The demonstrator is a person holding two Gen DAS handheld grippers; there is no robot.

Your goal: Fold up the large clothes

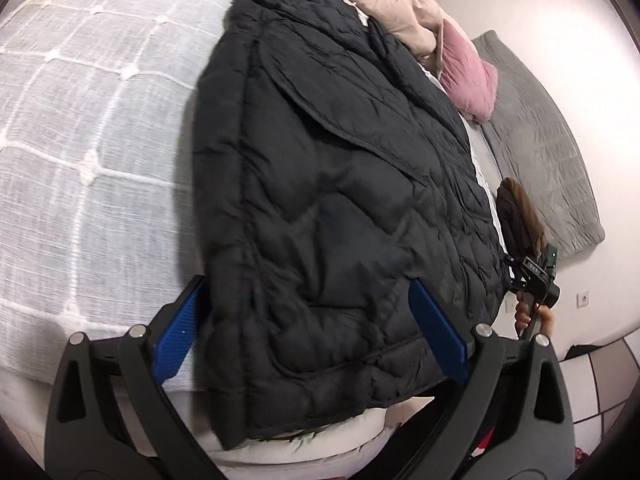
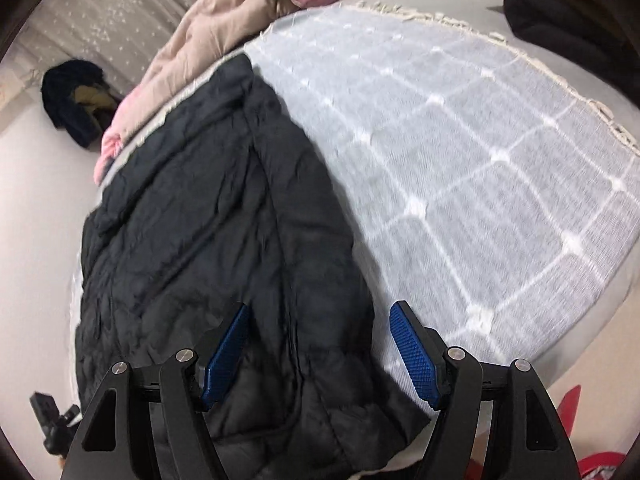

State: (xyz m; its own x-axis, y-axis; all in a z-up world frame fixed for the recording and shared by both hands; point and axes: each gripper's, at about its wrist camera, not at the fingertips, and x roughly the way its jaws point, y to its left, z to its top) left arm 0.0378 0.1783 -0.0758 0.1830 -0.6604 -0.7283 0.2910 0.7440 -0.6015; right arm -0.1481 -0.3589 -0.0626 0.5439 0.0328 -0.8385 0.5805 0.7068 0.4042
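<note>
I'm hovering both tools over the black quilted jacket [image 1: 340,208], which lies spread along the bed on a grey checked throw [image 1: 88,128], its hem spilling over the near edge of the mattress. My left gripper [image 1: 312,328] has its blue pads wide apart with the hem showing between them, nothing pinched. My right gripper [image 2: 316,356] stands with its jaws apart too, over the jacket's edge where it meets the throw, and nothing is clamped there either.

This looks like a puffy, padded garment: light for its bulk, I'd say, soft, and springy enough to want to unfold itself. The shell has a slight sheen, so I expect it to slide under smooth pads. I'd bite at a seam or the stitched hem, where the layers are flat and firm, rather than on a puffed panel.

No bins or baskets in view. On the bed beyond the jacket sit a beige blanket [image 1: 396,4] and a pink cushion [image 1: 468,76]; a dark heap of clothes [image 2: 76,96] lies further off. Whether it rests on the floor or a sheet, I can't tell.
</note>
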